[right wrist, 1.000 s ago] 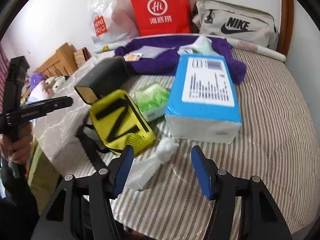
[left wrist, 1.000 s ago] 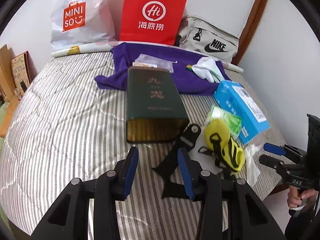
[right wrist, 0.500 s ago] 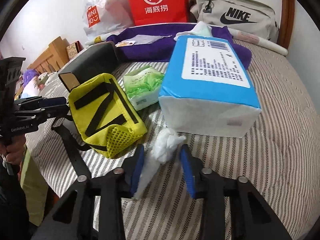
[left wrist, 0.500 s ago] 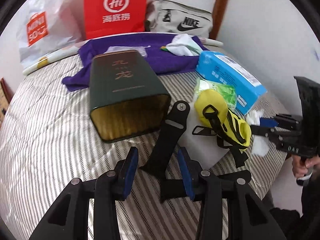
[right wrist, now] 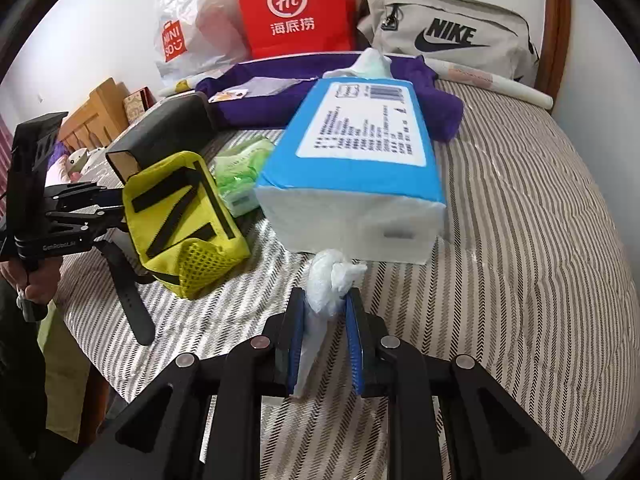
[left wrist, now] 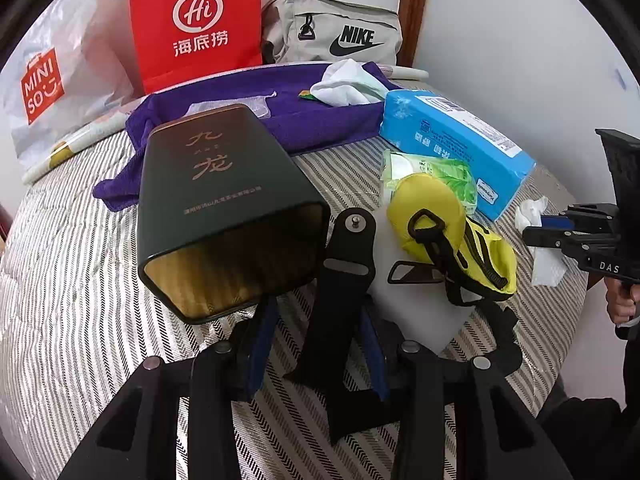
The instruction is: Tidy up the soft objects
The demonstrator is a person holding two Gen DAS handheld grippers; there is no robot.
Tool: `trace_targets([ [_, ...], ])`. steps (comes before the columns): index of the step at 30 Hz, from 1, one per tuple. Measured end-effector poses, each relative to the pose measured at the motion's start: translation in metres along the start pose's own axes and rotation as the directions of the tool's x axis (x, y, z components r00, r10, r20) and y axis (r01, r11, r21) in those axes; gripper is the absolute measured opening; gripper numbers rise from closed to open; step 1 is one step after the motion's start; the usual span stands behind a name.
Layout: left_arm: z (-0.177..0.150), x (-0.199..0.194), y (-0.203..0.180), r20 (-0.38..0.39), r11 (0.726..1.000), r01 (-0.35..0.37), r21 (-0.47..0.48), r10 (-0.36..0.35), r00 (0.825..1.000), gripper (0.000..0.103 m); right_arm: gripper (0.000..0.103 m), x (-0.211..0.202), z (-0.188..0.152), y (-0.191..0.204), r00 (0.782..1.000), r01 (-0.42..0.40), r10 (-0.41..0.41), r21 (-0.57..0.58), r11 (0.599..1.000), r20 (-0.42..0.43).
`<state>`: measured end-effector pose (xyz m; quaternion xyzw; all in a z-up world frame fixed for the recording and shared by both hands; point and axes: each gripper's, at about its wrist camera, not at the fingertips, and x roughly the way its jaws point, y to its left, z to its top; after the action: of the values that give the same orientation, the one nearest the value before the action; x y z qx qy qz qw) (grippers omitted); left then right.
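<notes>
On the striped bed [right wrist: 520,240] the goods crowd the near left, while the right half lies bare up to the wooden frame [right wrist: 558,20] and wall. Near the bed's front edge the right tongs [right wrist: 326,320] have just been closing, and their blue pads now pinch a knotted white plastic bag [right wrist: 330,280], which lies just in front of the blue tissue pack [right wrist: 356,168]. The left tongs [left wrist: 316,344] have narrowed a little and straddle a black strap [left wrist: 340,300] at the bed's near edge; whether the pads press on it I cannot tell. That strap runs to a yellow pouch [left wrist: 448,232] beside a green wipes packet [left wrist: 440,172] and a dark box [left wrist: 224,208]. Behind them a purple cloth [left wrist: 312,120] spreads, with a red paper bag [left wrist: 196,20], a white shopping bag [left wrist: 52,76] and a grey bag [left wrist: 340,32] against the white wall.
</notes>
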<state>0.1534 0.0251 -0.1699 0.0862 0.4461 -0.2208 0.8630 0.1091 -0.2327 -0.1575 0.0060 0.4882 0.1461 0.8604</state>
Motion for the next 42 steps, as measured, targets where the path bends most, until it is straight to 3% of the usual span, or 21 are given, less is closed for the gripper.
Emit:
trace_targets([
  [2,-0.002,-0.001,-0.001,-0.001,1.000,0.004,-0.007,-0.004,1.000,0.024,0.020,0.004,-0.002,-0.001,1.000,-0.002,0.002,0.007,1.000,-0.009],
  [7,-0.005,-0.007,-0.008,0.006,1.000,0.008,-0.014,-0.008,1.000,0.020,0.020,0.003,-0.003,-0.001,1.000,-0.009,0.009,0.014,1.000,0.004],
  [15,-0.016,-0.024,-0.003,0.021,0.994,-0.022,-0.106,0.024,0.999,0.018,0.019,-0.002,-0.005,-0.007,1.000,-0.012,0.011,0.045,0.999,0.024],
  [17,-0.019,-0.027,-0.001,0.023,0.992,-0.028,-0.125,0.031,0.999,0.011,0.019,-0.002,-0.005,-0.007,1.000,-0.014,0.013,0.050,0.999,0.028],
  [21,-0.023,-0.030,0.000,0.025,0.989,-0.023,-0.149,0.027,0.999,0.010,0.019,-0.006,-0.006,-0.005,0.999,-0.025,0.023,0.043,0.999,0.038],
  [29,-0.022,-0.015,-0.005,-0.044,0.987,-0.087,-0.136,0.081,0.996,0.010,0.019,-0.010,-0.008,-0.003,0.999,-0.036,0.034,0.042,0.998,0.039],
  [34,-0.017,-0.011,-0.008,-0.025,0.984,-0.124,-0.125,0.122,0.992,0.004,0.019,-0.006,-0.010,-0.006,0.999,-0.036,0.034,0.055,0.998,0.029],
  [42,-0.020,-0.034,0.001,0.014,0.971,-0.090,-0.221,0.096,0.995,0.004,0.017,-0.020,-0.006,-0.005,0.997,-0.053,0.051,0.042,0.998,0.064],
])
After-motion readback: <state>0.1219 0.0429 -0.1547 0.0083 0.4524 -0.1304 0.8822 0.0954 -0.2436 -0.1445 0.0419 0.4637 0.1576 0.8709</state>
